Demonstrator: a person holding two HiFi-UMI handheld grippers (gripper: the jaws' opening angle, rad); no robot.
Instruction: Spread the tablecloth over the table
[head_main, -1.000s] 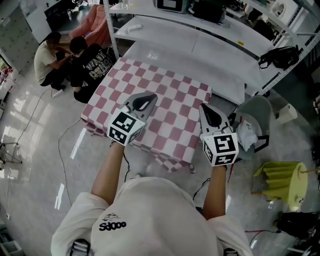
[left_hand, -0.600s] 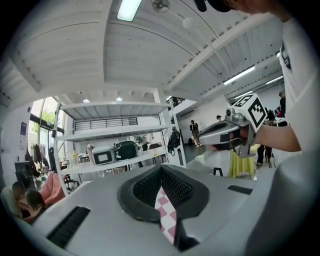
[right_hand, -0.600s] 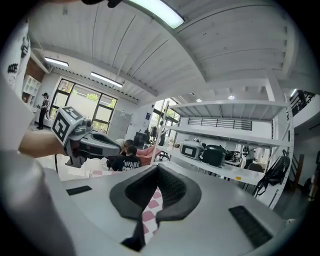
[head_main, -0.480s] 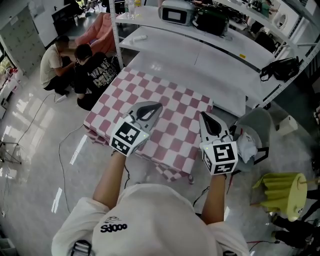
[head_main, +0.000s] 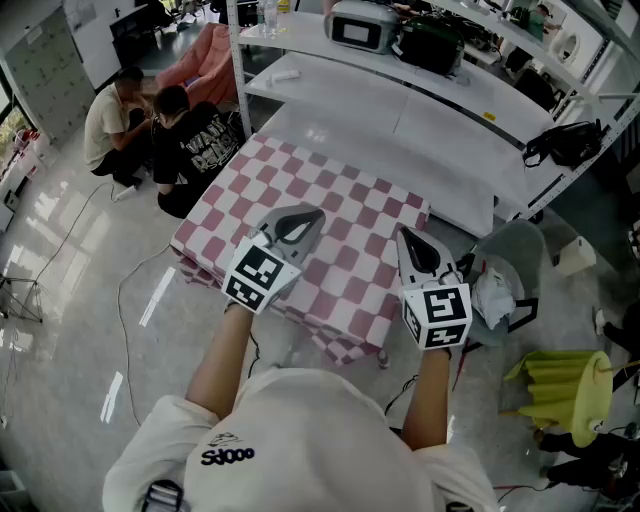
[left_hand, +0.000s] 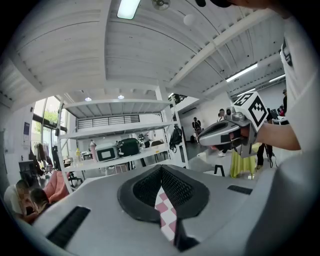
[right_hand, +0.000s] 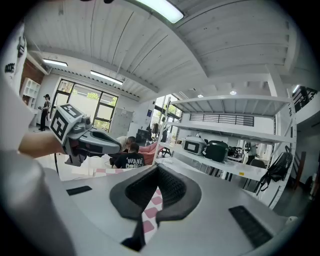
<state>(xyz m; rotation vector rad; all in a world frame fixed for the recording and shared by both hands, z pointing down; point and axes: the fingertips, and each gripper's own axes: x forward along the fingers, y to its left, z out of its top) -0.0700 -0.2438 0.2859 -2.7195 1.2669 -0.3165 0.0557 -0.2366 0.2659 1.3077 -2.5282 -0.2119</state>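
Note:
A pink-and-white checked tablecloth (head_main: 340, 215) lies over a small table, and its near edge hangs down in wrinkles. My left gripper (head_main: 297, 222) hovers above the cloth's near left part with its jaws shut. My right gripper (head_main: 412, 245) hovers above the near right part, also shut. In the left gripper view the jaws (left_hand: 161, 170) meet, and a strip of checked cloth (left_hand: 166, 212) shows through the slit below them. The right gripper view shows the same: closed jaws (right_hand: 157, 172) with a strip of cloth (right_hand: 150, 212) below. I see no cloth pinched at either gripper's tips.
Two people (head_main: 150, 110) crouch on the floor at the far left. A white shelving rack (head_main: 400, 90) with devices stands behind the table. On the right are a grey chair (head_main: 515, 245), a yellow object (head_main: 565, 375) and a black bag (head_main: 570, 140). A cable (head_main: 130, 290) runs across the floor at left.

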